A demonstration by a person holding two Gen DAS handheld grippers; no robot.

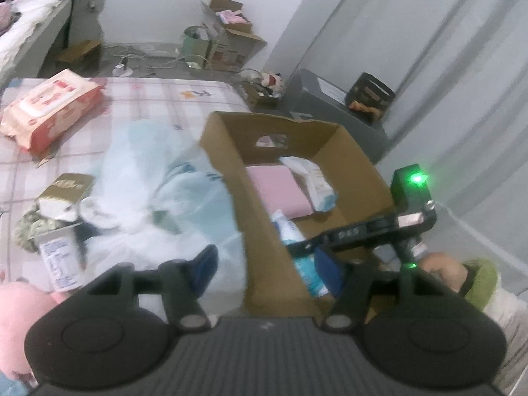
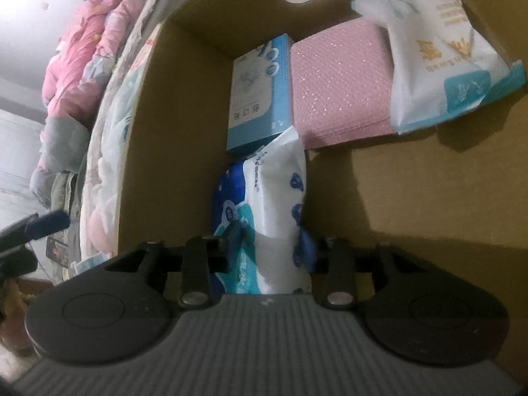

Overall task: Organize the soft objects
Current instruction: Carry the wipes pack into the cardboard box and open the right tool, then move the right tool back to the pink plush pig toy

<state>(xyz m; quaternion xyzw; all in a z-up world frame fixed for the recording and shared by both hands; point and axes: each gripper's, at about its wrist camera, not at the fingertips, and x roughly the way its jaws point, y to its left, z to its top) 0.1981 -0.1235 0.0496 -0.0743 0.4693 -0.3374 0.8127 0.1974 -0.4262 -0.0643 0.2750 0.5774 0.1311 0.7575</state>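
- The right gripper is down inside the cardboard box, and its two fingers are squeezed on a soft blue and white tissue pack
- The pack stands on the box floor by the left wall, at about 6 o'clock from the small blue box
- A pink pad lies flat at the far end, and a white wipes pack leans on it at 2 o'clock
- The left gripper hangs over the near edge of the cardboard box with its fingers wide apart and nothing in them
- On the bed at 10 o'clock from it there is an orange wipes pack, and a gold tissue pack sits at 9 o'clock
- I think the step now is putting the tissue pack in the box
- Next the right fingers should let go and lift straight up so the pack does not tip
- Then the left one could go for a pack on the bed
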